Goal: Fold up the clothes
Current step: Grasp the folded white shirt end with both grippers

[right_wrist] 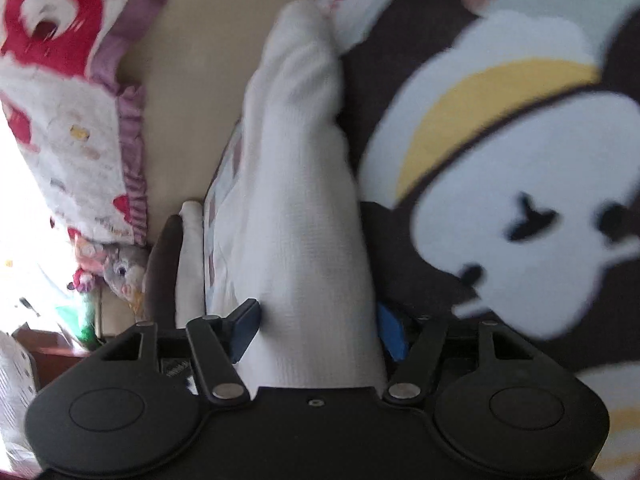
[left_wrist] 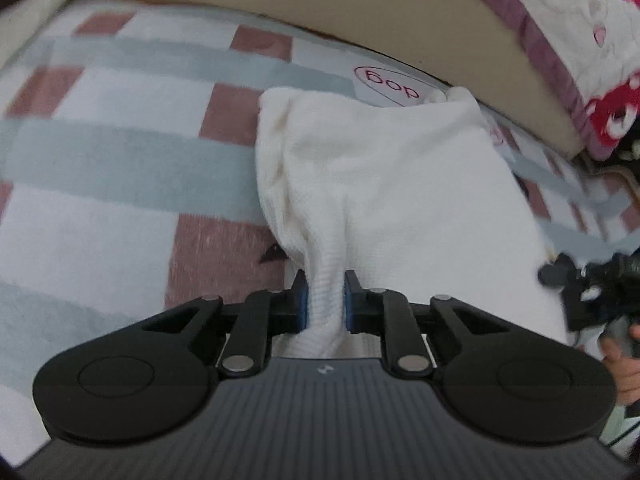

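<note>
On the checked blanket (left_wrist: 120, 160), left claw (left_wrist: 325, 280) pinches white garment (left_wrist: 380, 168) (right claw (right_wrist: 320, 324) released).

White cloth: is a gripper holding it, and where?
The left gripper pinches a bunched edge of the white cloth. The right gripper jaws stand open around it.

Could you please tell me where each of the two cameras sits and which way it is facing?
Left wrist: on the left tool, looking down at a checked blanket; its pads pinch the white garment; the right tool and fingers show at the right edge.
Right wrist: on the right tool, rolled sideways, open jaws either side of the garment; a cartoon-print fabric beside it.
Shared: the white garment.
</note>
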{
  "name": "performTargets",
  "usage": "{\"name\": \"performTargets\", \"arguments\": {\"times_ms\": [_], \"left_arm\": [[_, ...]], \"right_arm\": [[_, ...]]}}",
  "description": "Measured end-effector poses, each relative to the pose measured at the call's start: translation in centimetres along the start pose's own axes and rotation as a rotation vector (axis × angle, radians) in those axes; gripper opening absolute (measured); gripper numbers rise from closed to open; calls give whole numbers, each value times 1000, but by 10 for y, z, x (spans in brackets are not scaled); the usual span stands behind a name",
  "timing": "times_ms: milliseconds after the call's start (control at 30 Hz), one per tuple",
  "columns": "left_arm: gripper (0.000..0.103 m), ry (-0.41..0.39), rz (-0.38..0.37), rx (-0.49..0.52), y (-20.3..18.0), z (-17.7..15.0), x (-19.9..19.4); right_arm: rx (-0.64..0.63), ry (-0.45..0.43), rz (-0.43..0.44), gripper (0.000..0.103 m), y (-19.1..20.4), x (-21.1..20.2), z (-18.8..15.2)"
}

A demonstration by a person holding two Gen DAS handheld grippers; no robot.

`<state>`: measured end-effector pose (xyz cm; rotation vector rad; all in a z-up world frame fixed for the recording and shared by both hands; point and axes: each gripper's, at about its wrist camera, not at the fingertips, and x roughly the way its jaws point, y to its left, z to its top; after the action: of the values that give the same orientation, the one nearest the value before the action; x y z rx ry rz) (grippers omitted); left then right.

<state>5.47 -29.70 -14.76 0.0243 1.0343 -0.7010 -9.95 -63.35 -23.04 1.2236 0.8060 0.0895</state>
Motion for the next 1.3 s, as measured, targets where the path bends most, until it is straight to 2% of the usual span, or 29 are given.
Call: {"name": "performTargets", "arguments": {"times_ms": [67, 100, 167, 200, 267, 333, 400, 467, 500, 600, 667, 733, 767, 800, 833, 900, 967, 1033, 1100, 1133, 1167, 1200, 1300], "left_arm": [[15, -12, 75, 86, -21, 0, -2], [14, -18, 116, 135, -33, -1, -3], [13, -34, 178, 217, -55, -1, -7], [13, -51, 165, 223, -61, -1, -12], [12, -86, 121, 209, -67, 2, -23], [12, -103, 58, 191, -70, 6, -30], [12, -93, 0, 180, -69, 9, -24], [12, -66, 14, 181, -71, 7, -8], [12, -55, 35, 194, -73, 4, -1], [14, -22, 70, 197, -74, -6, 15], [21, 18, 40, 119, -67, -7, 21], [28, 83, -15, -36, -49, 2, 28], [30, 98, -47, -99, -40, 7, 32], [30, 113, -78, -162, -31, 12, 35], [32, 123, -97, -195, -26, 17, 38], [38, 118, -99, -147, -29, 21, 43], [65, 114, -120, -80, -37, 25, 47], [81, 137, -157, -2, -47, 32, 54], [78, 152, -117, 68, -60, 35, 57], [60, 140, -80, 116, -67, 35, 58], [34, 116, -53, 159, -74, 34, 56], [27, 76, -42, 184, -79, 32, 52], [22, -30, 2, 272, -102, 22, 33]], "right_arm": [[-47, -52, -19, 70, 10, 7, -5], [-107, -69, -60, 57, 19, 9, -9], [-278, -101, -177, 41, 44, 13, -18], [-355, -126, -211, 36, 56, 13, -23], [-502, -188, -259, 33, 83, 7, -34], [-624, -239, -375, 33, 109, 0, -42], [-702, -279, -496, 33, 119, -5, -45], [-693, -253, -572, 33, 103, -6, -37], [-655, -235, -574, 34, 94, -7, -30], [-483, -195, -481, 38, 71, -14, -8], [-402, -155, -426, 45, 60, -21, 3], [-342, -102, -380, 53, 52, -26, 10], [-320, -59, -363, 60, 48, -24, 12], [-283, -17, -331, 63, 42, -24, 14], [-246, 9, -289, 63, 34, -26, 16], [-190, 27, -222, 63, 22, -29, 17], [-187, 29, -202, 63, 20, -28, 18], [-227, 18, -198, 66, 24, -23, 15], [-269, -10, -209, 66, 29, -18, 14], [-290, -43, -235, 66, 32, -16, 14], [-310, -76, -261, 55, 36, -13, 13], [-329, -108, -287, 45, 39, -11, 13], [-499, -170, -366, 39, 68, -7, -1]]}}
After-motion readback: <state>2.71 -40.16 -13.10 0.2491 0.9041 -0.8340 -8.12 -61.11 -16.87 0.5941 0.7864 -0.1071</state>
